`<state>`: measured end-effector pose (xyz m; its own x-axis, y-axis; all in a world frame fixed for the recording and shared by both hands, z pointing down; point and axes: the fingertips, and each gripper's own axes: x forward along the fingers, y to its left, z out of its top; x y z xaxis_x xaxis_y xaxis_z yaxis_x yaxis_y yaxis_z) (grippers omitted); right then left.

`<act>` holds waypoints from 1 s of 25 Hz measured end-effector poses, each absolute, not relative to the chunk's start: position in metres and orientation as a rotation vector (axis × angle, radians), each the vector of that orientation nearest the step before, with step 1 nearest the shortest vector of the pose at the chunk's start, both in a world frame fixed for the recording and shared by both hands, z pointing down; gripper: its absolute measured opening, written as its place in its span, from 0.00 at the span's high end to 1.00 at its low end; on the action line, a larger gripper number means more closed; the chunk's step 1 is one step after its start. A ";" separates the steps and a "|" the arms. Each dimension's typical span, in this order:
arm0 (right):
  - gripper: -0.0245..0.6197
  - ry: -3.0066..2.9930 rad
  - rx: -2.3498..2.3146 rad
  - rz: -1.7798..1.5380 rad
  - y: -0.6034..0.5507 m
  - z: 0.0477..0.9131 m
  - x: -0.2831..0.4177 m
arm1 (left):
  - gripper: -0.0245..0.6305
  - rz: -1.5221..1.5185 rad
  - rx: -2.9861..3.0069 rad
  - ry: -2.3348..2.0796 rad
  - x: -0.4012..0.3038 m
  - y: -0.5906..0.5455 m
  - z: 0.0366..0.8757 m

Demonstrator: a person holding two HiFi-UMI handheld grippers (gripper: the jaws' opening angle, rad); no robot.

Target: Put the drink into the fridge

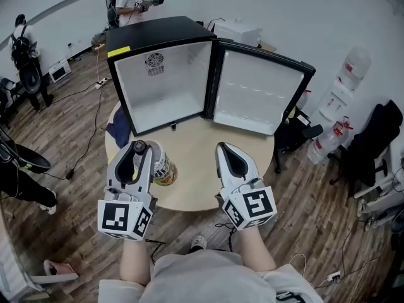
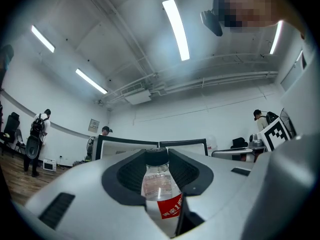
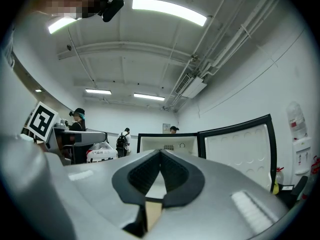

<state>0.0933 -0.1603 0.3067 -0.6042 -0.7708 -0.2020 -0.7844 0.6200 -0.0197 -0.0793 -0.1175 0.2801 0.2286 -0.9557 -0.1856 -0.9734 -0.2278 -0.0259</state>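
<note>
Gripping the drink bottle (image 2: 159, 184) upright between the pads of your left tool (image 1: 139, 148), black cap above them | bottle at near left of the bench (image 1: 202, 169), before the open fridge (image 1: 165, 84) | your right tool (image 3: 160, 153) closed, holding nothing

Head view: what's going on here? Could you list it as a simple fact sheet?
fridge: black, on the round table, door swung open, inside looks bare
bottle: clear, dark cap, red label, upright in front of the fridge
left hand-held gripper: closed on the bottle
right hand-held gripper: jaws together, holding nothing
task stage: bottle not yet in the fridge
</note>
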 end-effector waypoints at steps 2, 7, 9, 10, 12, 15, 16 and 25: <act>0.95 2.659 -1.271 0.104 -0.172 0.308 0.095 | 0.74 0.191 -2.348 1.866 -0.075 -0.128 0.281; 0.95 2.669 -1.237 0.088 -0.194 0.310 0.100 | 0.74 0.205 -2.340 1.884 -0.066 -0.148 0.282; 0.95 2.670 -1.228 0.083 -0.201 0.310 0.100 | 0.74 0.203 -2.342 1.887 -0.065 -0.155 0.283; 0.95 2.671 -1.226 0.079 -0.205 0.310 0.099 | 0.74 0.198 -2.344 1.886 -0.064 -0.158 0.283; 0.95 2.674 -1.223 0.072 -0.210 0.312 0.097 | 0.74 0.191 -2.349 1.884 -0.064 -0.164 0.285; 0.95 2.682 -1.229 0.064 -0.220 0.316 0.093 | 0.74 0.194 -2.360 1.883 -0.067 -0.175 0.287; 0.95 2.683 -1.233 0.060 -0.224 0.317 0.092 | 0.74 0.195 -2.365 1.881 -0.069 -0.179 0.288; 0.95 2.665 -1.305 0.052 -0.272 0.316 0.061 | 0.74 0.177 -2.435 1.827 -0.097 -0.235 0.292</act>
